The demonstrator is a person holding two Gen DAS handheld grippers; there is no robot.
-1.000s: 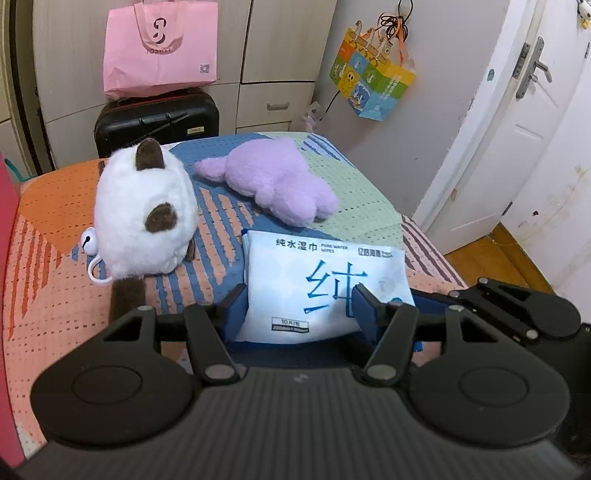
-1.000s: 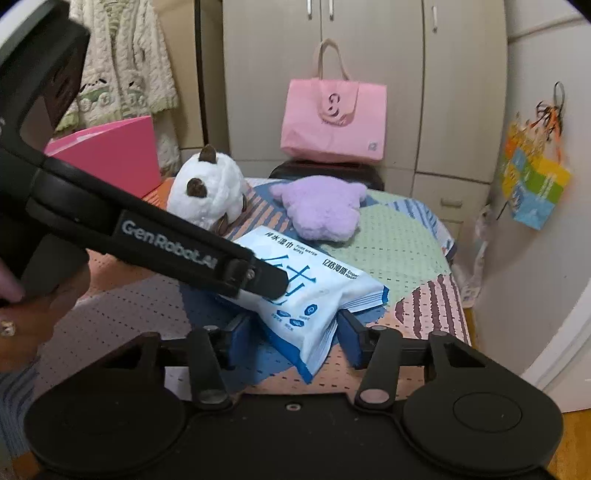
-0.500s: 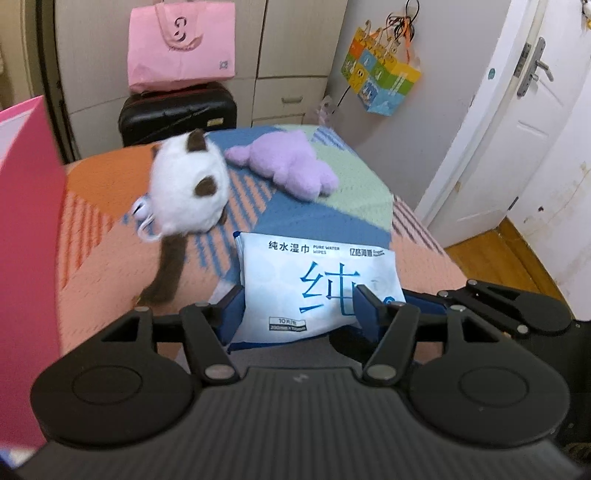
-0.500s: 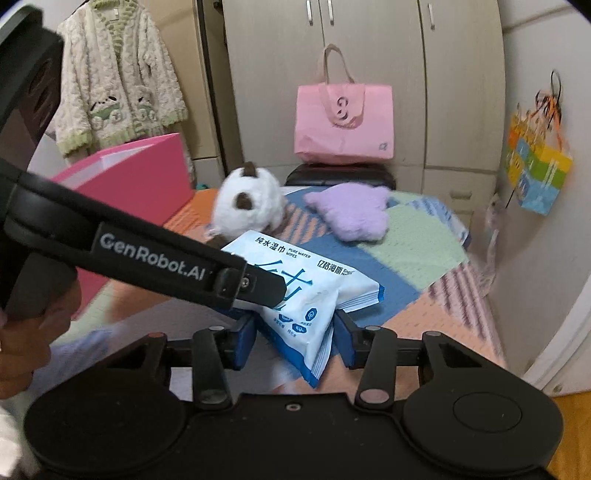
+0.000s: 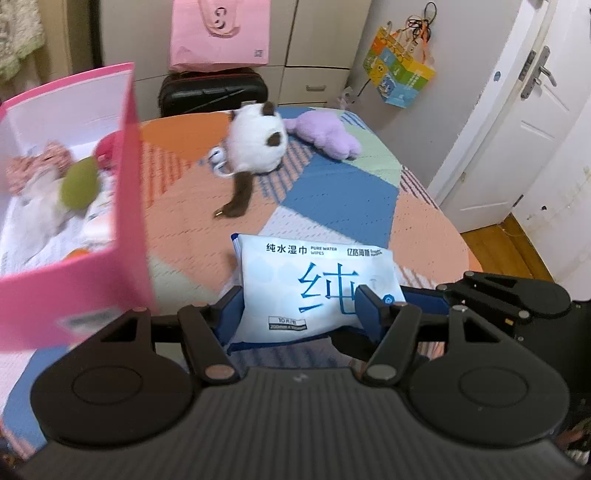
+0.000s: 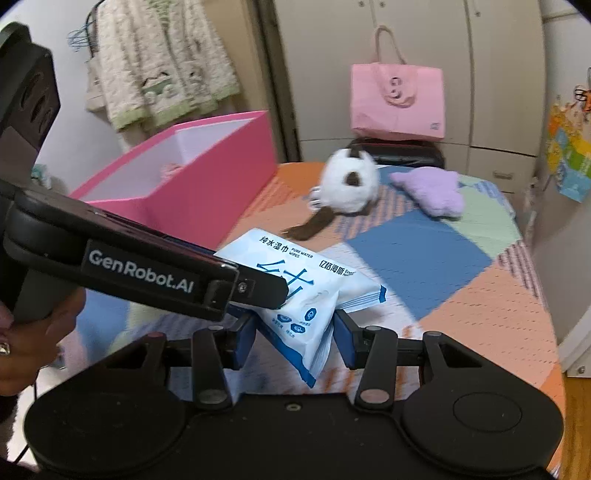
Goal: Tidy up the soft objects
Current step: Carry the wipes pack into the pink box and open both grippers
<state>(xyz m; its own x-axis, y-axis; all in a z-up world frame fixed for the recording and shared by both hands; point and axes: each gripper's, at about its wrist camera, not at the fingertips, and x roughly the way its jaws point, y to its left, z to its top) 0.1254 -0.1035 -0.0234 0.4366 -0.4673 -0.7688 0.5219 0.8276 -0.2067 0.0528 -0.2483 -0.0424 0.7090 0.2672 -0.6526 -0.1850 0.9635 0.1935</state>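
Note:
Both grippers are shut on one white-and-blue pack of wet wipes [image 5: 314, 284], held above the bed. My left gripper [image 5: 299, 310] holds its near end; my right gripper [image 6: 293, 332] pinches a corner of the pack [image 6: 306, 295]. A white plush cat [image 5: 256, 142] with brown ears and tail and a purple plush [image 5: 325, 134] lie on the patchwork bedspread [image 5: 340, 199] further back. A pink box [image 5: 125, 206] stands to the left with several soft items inside; it also shows in the right wrist view [image 6: 207, 177].
A black suitcase [image 5: 214, 90] with a pink tote bag [image 5: 219, 33] on it stands beyond the bed. A colourful bag [image 5: 402, 77] hangs on the wall at right, near a white door [image 5: 517, 122]. A knitted cardigan [image 6: 159, 62] hangs at left.
Both grippers have pulled back and swung left with the wipes pack. The plush toys look farther away and the pink box has come into view at left.

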